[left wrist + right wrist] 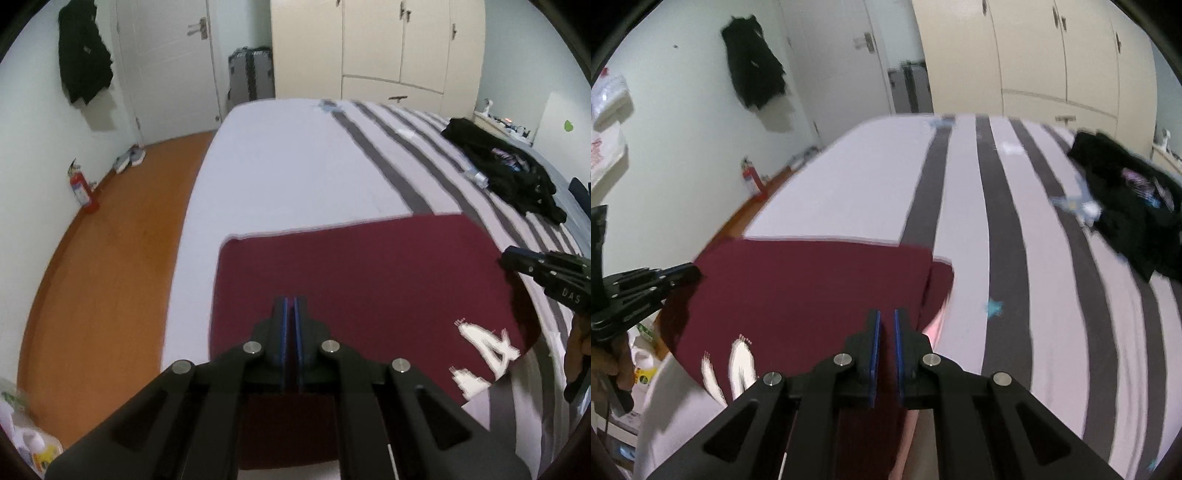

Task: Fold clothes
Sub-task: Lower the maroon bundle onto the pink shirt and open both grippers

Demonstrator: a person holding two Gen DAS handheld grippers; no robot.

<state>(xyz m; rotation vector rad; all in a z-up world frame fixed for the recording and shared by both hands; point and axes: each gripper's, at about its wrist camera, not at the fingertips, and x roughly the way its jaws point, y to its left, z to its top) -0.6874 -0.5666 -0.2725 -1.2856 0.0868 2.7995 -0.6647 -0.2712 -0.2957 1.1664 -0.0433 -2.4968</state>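
Note:
A maroon garment [369,266] with white letters lies spread on the near end of the bed [295,158]. In the right wrist view the garment [812,280] reaches from the bed's left edge to the first grey stripe. My left gripper [290,300] is shut over its near part, with a sliver of maroon cloth between the blue pads. My right gripper [887,313] is shut too, maroon cloth showing in its narrow gap. Each gripper also appears in the other view: the right gripper [506,258] at the garment's right edge, the left gripper [696,271] at its left edge.
A pile of black clothes [509,173] and a plastic bottle [478,177] lie at the bed's far right. The wooden floor on the left holds a red fire extinguisher [83,192] and shoes [129,158]. A cream wardrobe [376,44] and a suitcase [251,74] stand behind the bed.

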